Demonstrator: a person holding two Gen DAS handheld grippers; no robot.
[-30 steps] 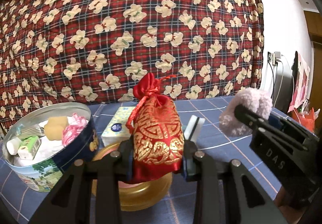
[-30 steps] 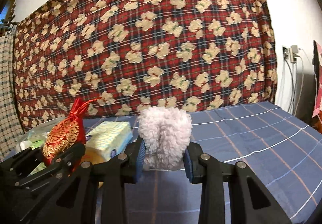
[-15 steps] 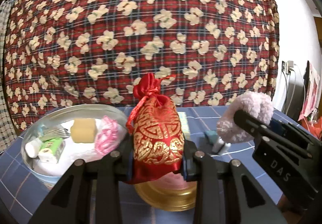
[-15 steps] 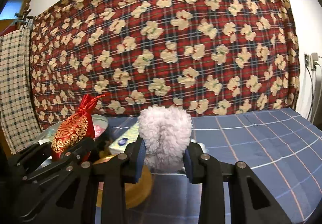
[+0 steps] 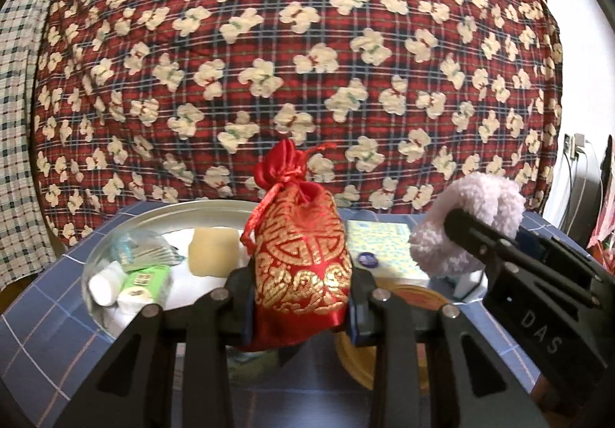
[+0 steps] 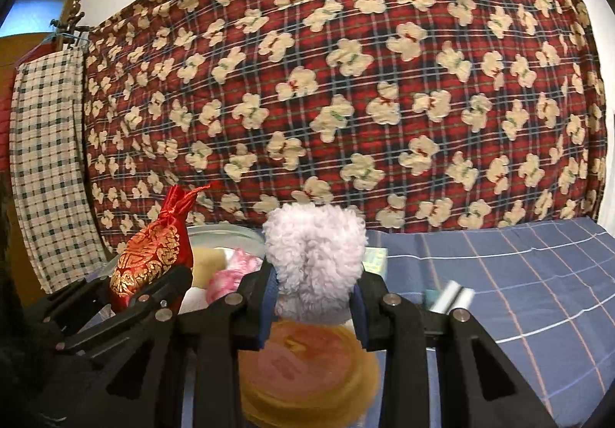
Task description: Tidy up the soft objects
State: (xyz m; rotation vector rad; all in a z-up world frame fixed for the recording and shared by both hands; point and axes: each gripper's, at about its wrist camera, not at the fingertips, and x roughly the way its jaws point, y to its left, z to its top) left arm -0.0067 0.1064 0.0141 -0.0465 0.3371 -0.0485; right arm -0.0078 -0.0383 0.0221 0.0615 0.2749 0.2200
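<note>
Over blue checked bedding (image 6: 499,274), left claw (image 5: 300,297) pinches red pouch (image 5: 300,258); right claw (image 6: 315,297) pinches fluffy puff (image 6: 315,255).

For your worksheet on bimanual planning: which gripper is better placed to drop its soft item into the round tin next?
Left, probably. The left gripper holds the red pouch directly before the round tin; the right gripper holds the fluffy ball over the gold lid.
</note>
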